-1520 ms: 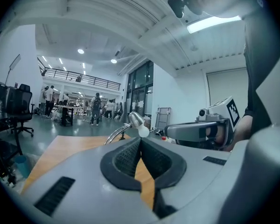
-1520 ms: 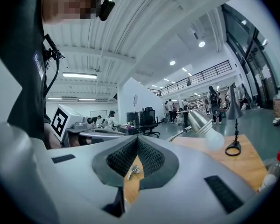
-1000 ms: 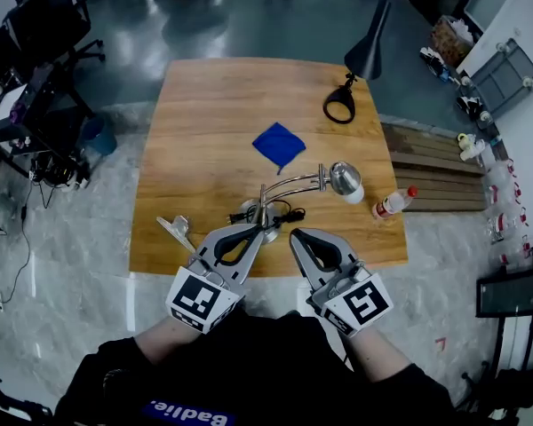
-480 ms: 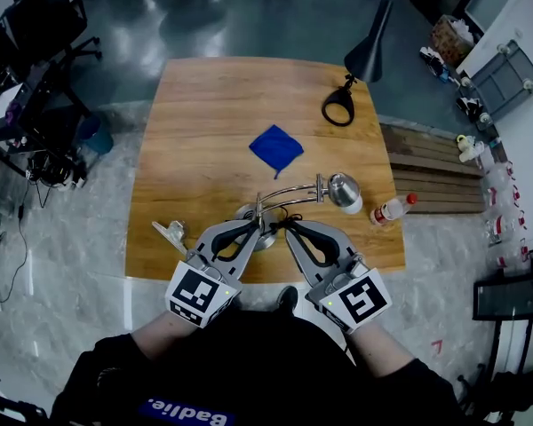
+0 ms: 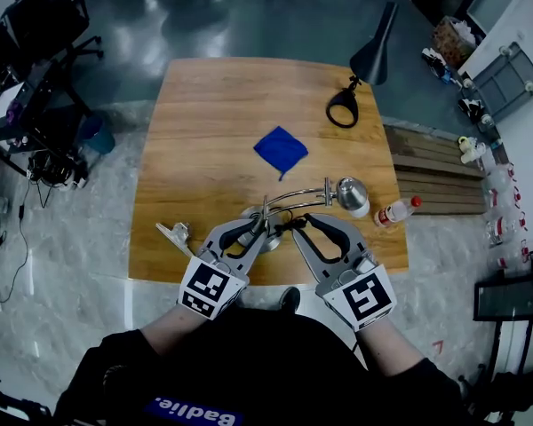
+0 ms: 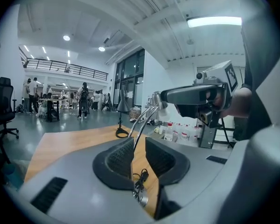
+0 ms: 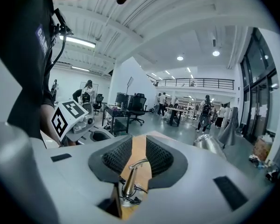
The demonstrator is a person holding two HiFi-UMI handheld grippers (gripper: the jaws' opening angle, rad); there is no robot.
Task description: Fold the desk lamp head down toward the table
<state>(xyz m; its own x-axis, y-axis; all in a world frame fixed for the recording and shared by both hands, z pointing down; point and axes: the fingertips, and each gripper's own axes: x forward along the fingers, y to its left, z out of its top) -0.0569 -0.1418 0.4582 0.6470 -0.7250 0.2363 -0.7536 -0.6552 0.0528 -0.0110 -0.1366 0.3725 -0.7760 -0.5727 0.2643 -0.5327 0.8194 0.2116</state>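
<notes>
Left tool [image 5: 251, 230], right tool [image 5: 309, 224]: jaws just opening, spread, lamp stem [image 5: 293, 195] between each, unpinched. Lamp head [image 5: 352, 193] lies right-forward, nearer right tool.

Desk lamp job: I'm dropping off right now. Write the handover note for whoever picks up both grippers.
Left gripper: open, jaws just been opening, lamp arm showing in the gap, no grip seen.
Right gripper: open, jaws just been opening, lamp stem in the gap, not pinched.
Lamp head: out to the right over the table, raised on the arched arm.
Done: approach only.
To do: probably steady the stem, then press the head down toward the table.
</notes>
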